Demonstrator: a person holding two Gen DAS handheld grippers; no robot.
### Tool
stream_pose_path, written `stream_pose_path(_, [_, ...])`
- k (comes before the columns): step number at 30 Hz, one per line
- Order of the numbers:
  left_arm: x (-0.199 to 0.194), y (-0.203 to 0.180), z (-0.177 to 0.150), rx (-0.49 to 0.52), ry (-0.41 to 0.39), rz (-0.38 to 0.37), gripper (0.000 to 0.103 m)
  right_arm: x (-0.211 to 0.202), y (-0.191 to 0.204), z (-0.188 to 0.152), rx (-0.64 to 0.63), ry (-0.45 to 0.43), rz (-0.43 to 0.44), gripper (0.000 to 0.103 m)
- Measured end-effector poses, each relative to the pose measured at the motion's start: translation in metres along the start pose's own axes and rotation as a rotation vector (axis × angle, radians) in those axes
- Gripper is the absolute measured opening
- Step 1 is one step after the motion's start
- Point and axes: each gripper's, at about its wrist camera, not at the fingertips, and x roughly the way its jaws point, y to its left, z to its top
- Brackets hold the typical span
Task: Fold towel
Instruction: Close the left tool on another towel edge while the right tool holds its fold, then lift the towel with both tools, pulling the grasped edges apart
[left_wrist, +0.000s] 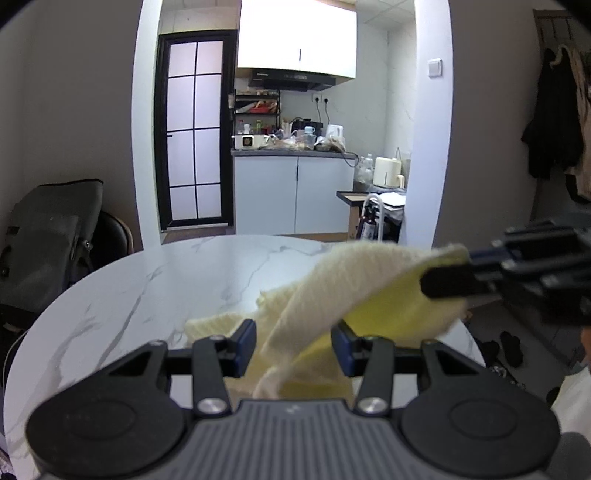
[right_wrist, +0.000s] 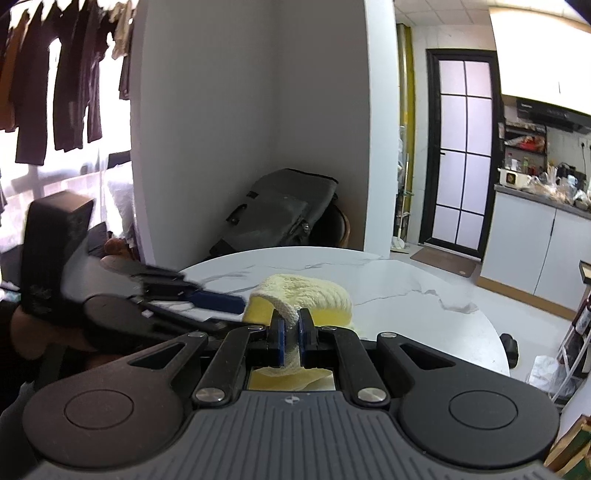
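We are working over a round white marble-patterned tabletop (left_wrist: 155, 280), which fills the middle of both wrist views. The pale yellow ribbed cloth towel (left_wrist: 354, 284) sits at centre right of the left wrist view, partly lifted off the table, its brighter yellow underside showing where it curls over. Our right gripper (right_wrist: 291, 326), low in the centre of its own view, has its blue-padded fingers drawn narrow and pinching a bunched edge of the towel, holding that edge up, probably so it can be carried across for a fold. Our left gripper (left_wrist: 293, 345), at the bottom centre of its view, stands wide apart with a hanging fold of towel passing between the fingers; we cannot tell whether the pads touch it. We judge it is placed there to catch a second edge. Behind the table, a dark grey soft bag (right_wrist: 280, 210) leans near the wall.
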Motion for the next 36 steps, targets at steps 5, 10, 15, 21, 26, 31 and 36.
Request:
stream_pose_path(5, [0.004, -0.001, 0.003, 0.033, 0.012, 0.017, 0.008, -0.004, 0.000, -0.001, 0.000, 0.006, 0.008, 0.008])
stream_pose_path(10, [-0.013, 0.011, 0.005, -0.008, -0.042, 0.032, 0.004, 0.000, 0.001, -0.005, 0.009, 0.015, 0.026, 0.008])
stream_pose_path(15, [-0.032, 0.025, 0.010, -0.054, -0.084, 0.043, 0.003, 0.009, 0.008, -0.011, 0.011, 0.034, 0.060, 0.009])
stream_pose_path(21, [-0.047, 0.032, 0.015, -0.070, -0.118, 0.051, 0.003, 0.015, 0.015, -0.018, 0.036, 0.040, 0.092, 0.010])
stream_pose_path(26, [-0.055, 0.033, 0.017, -0.064, -0.134, 0.053, 0.003, 0.019, 0.021, -0.023, 0.042, 0.061, 0.107, 0.015])
stream_pose_path(31, [-0.064, 0.045, 0.013, -0.081, -0.136, 0.096, 0.003, 0.021, 0.027, -0.030, 0.040, 0.084, 0.114, 0.022])
stream_pose_path(36, [-0.073, 0.060, 0.009, -0.097, -0.131, 0.147, 0.003, 0.023, 0.029, -0.034, 0.044, 0.098, 0.112, 0.023])
